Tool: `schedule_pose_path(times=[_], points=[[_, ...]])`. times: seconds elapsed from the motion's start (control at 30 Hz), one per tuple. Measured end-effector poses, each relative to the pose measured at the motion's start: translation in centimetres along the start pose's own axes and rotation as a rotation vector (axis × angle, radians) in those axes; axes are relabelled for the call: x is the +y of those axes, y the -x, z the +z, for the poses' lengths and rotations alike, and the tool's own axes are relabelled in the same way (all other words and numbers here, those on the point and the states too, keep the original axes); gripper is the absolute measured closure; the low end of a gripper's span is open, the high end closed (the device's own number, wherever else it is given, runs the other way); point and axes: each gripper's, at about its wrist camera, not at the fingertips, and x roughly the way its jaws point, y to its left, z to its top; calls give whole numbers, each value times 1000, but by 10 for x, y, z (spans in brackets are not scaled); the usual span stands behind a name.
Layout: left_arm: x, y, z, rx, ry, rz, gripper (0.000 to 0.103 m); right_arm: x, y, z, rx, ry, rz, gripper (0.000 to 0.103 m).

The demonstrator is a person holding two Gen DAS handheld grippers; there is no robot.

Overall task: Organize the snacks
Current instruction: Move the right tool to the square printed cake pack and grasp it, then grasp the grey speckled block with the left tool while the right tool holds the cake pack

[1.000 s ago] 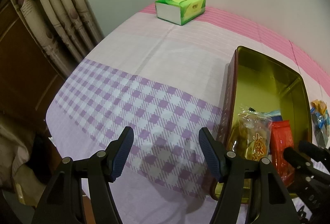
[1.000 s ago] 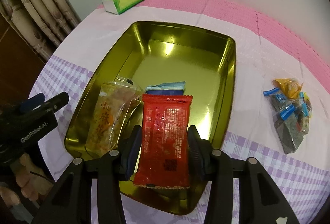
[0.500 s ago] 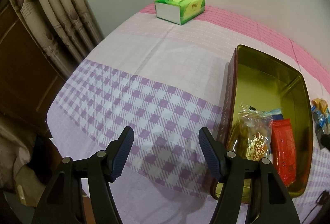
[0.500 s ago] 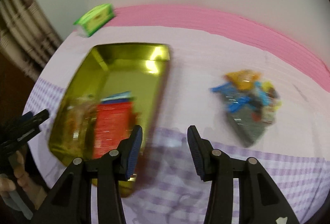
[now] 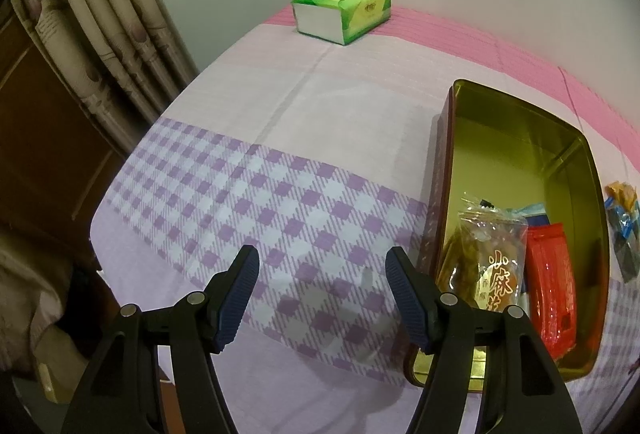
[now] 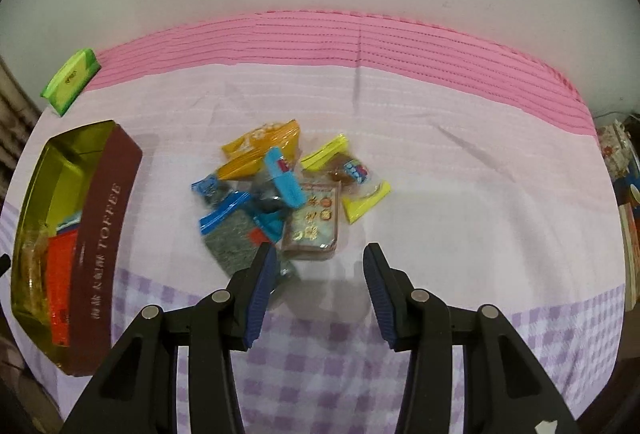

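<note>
A gold tin (image 5: 516, 138) with a maroon outside (image 6: 106, 234) holds a red packet (image 5: 554, 290), a clear bag of brown snacks (image 5: 486, 262) and a blue packet (image 5: 538, 216). A pile of loose snack packets (image 6: 288, 190), orange, blue, yellow and grey, lies on the cloth to the right of the tin. My right gripper (image 6: 318, 266) hangs open just in front of that pile, with nothing between its fingers. My left gripper (image 5: 320, 274) stands open over the checked cloth, left of the tin, and holds nothing.
A green tissue pack (image 5: 342, 10) sits at the far left corner of the table by the wall. Curtains (image 5: 92, 26) hang beyond the table's left edge. Pink and purple checked cloth (image 6: 460, 170) covers the table. Cluttered items (image 6: 626, 194) stand off the right edge.
My right gripper let go of the red packet, which lies in the tin, and swung right to the loose snack pile. The left gripper has not moved.
</note>
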Motion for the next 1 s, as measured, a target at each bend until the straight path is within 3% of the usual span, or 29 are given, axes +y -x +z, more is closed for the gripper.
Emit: schedule_pose_path(times=[0.4,0.6,1.0], points=[[-2,0,0,1,-3,3,36,-3,-27,13,22,7,7,60],[-3,-1,0,0,-3,3,36,-5,-35,11,25,4,20,74],[-1,1,-1,-10,-22,12,36,15,-12,-32,40,1,98,75]])
